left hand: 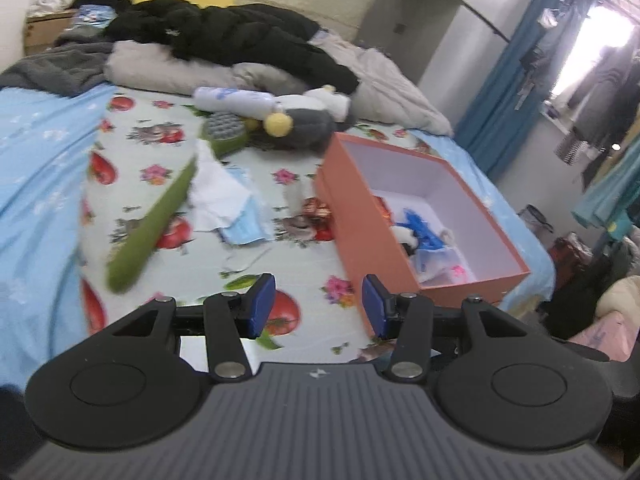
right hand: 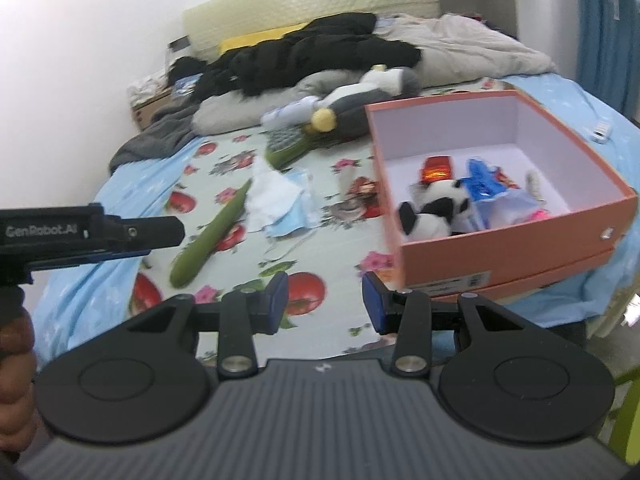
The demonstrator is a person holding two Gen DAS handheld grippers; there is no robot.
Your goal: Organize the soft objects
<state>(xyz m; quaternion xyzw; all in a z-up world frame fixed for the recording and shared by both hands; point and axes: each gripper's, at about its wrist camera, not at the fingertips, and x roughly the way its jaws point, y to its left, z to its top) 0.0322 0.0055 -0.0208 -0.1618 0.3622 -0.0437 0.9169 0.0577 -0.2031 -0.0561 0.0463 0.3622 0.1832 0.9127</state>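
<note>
An orange box (left hand: 362,236) (right hand: 520,236) stands on the bed's near right side, holding a panda plush (right hand: 436,210), a blue toy (right hand: 482,186) and a red toy (right hand: 436,168). A long green plush cucumber (left hand: 154,222) (right hand: 214,232) lies on the floral sheet, with white and blue face masks (left hand: 232,208) (right hand: 280,204) beside it. Farther back lie a green lotus-pod plush (left hand: 224,134), a grey penguin plush (left hand: 304,124) (right hand: 348,110) and a white bottle-shaped toy (left hand: 234,98). My left gripper (left hand: 318,306) and right gripper (right hand: 324,304) hover open and empty above the bed's near edge.
Black jackets (left hand: 240,36) and grey-beige bedding (left hand: 384,80) are piled at the headboard. A wooden nightstand (left hand: 44,30) stands far left. Blue curtains (left hand: 516,80) and hanging clothes fill the right side. The left gripper's body (right hand: 92,232) and a hand show at the right view's left edge.
</note>
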